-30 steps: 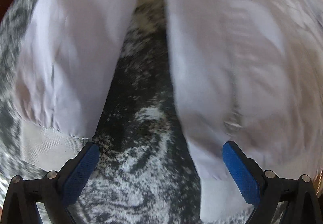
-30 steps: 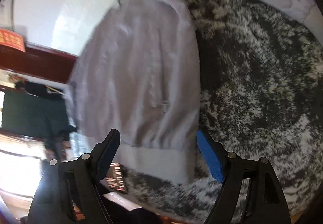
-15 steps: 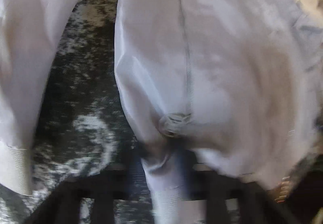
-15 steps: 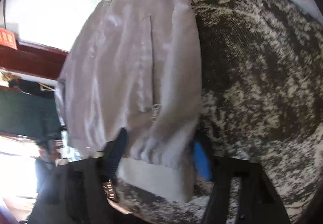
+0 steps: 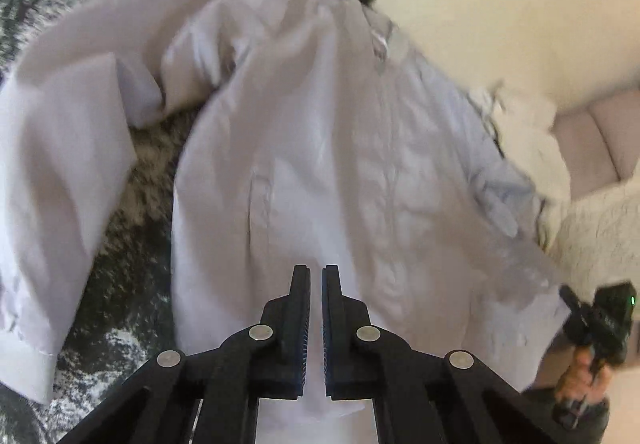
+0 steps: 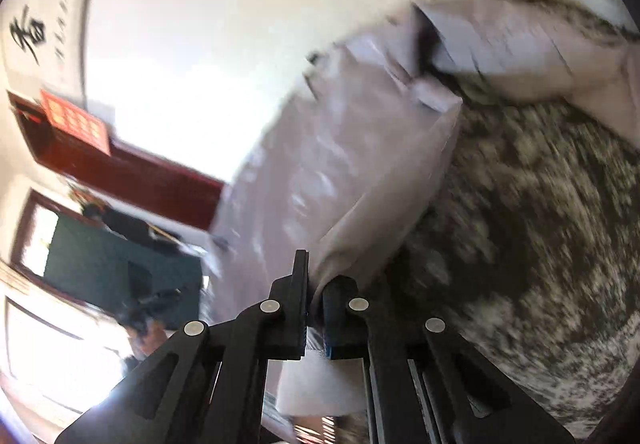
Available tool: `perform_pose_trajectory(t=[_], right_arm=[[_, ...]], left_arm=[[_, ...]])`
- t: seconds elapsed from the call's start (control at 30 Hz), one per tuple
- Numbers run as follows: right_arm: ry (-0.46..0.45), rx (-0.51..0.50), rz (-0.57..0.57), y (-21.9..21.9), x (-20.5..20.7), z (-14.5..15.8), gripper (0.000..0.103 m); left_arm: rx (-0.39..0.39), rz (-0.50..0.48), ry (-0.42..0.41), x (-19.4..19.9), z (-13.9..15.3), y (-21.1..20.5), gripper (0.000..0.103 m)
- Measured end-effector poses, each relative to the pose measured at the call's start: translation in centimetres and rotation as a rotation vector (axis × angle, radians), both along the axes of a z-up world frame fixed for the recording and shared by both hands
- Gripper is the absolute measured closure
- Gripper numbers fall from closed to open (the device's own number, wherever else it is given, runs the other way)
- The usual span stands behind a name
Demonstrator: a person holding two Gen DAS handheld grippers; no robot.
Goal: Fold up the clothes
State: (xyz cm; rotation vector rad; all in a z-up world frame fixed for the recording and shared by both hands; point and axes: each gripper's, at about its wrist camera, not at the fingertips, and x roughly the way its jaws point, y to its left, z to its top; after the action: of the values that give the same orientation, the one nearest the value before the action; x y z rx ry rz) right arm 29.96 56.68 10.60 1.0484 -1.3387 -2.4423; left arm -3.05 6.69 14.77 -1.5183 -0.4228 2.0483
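Observation:
A pale lilac jacket point(image 5: 320, 144) lies spread on a black-and-white mottled blanket point(image 5: 132, 252), its left sleeve point(image 5: 52, 184) off to the side. My left gripper point(image 5: 316, 276) is closing its jaws on the jacket's bottom edge, with pale fabric pinched between the pads and lifted. In the right wrist view the jacket point(image 6: 340, 172) rises off the blanket point(image 6: 540, 244). My right gripper point(image 6: 316, 280) is closing on the other bottom corner, and the ribbed hem point(image 6: 316, 384) hangs below its jaws. A hand point(image 5: 580, 372) holding that gripper shows at the right edge of the left wrist view.
A white fluffy pillow point(image 5: 600, 228) and a padded headboard point(image 5: 600, 140) sit beyond the jacket's right side. A cream wall point(image 6: 200, 4) with calligraphy point(image 6: 28, 32) and a dark red door frame point(image 6: 132, 172) stand behind.
Both grippers went from wide open over the hem to pinched on it. Both have risen, lifting the jacket's bottom edge off the blanket.

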Motion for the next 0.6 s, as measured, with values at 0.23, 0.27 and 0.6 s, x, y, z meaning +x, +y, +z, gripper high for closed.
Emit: perform_pose_trajectory(t=[0.23,0.27,0.6], right_arm=[[0.062,-0.006,-0.007,-2.1,-2.0,4.2,0.099],[0.071,-0.004,0.002,-2.6,-2.3,4.7,0.099],[0.164,-0.022,0.007,-4.4,-6.8,9.5,0.099]], left_arm=[[-0.052,-0.007,-0.111,4.6,-3.6,-3.0,0.076],[-0.046,-0.008,-0.138,5.4,-4.9,-3.7,0.047],[0.036,0.170,-0.432,4.8,-13.9,-8.7,0.022]])
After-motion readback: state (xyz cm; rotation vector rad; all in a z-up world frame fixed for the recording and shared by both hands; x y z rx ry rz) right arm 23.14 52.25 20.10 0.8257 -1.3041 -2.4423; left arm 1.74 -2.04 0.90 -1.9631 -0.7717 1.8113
